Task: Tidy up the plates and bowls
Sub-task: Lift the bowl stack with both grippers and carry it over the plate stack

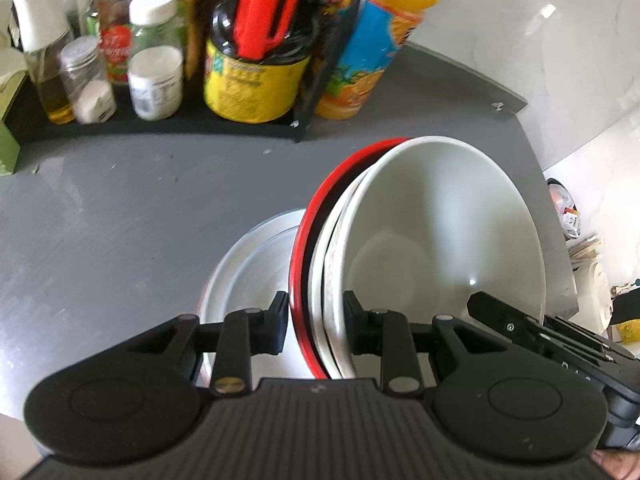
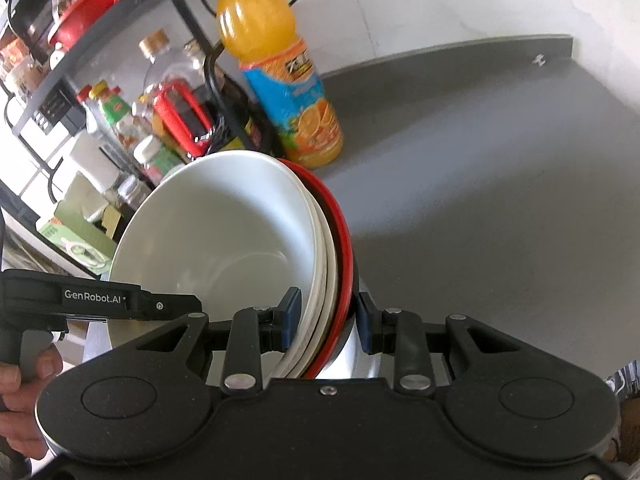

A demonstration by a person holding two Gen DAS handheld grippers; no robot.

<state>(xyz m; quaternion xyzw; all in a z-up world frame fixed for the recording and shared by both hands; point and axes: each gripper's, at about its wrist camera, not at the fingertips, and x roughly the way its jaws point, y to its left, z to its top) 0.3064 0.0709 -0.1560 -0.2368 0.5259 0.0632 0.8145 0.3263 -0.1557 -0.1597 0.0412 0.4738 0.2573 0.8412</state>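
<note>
White bowl: a big, smooth white bowl [image 1: 440,240] is seen closest. It is nested on top of a stack and is tipped up on its side.
Stack: under the white bowl, a thin cream bowl [image 1: 320,280] and a round red bowl with a black inside [image 1: 298,264] are nested. All three rims are held together.
Left gripper: the black left gripper [image 1: 315,322] is squeezed onto the rims of the stack. One pad is set outside the red bowl and one inside the white bowl.
Right gripper: the black right gripper [image 2: 328,320] is clamped on the same stack from the other side. One blue pad is pressed inside the white bowl. The other pad is seen by the red bowl, but whether it touches cannot be told.
Hand: a person's hand [image 2: 20,392] is wrapped around a black handle at the left edge of the right view.
Plate: a flat pale plate [image 1: 240,272] is laid on the table just under the stack.
Table: a grey table [image 1: 120,220] is spread below.
Far back: a tall orange juice bottle [image 2: 280,80] is stood next to a black wire rack [image 1: 312,80] filled with jars and bottles.
</note>
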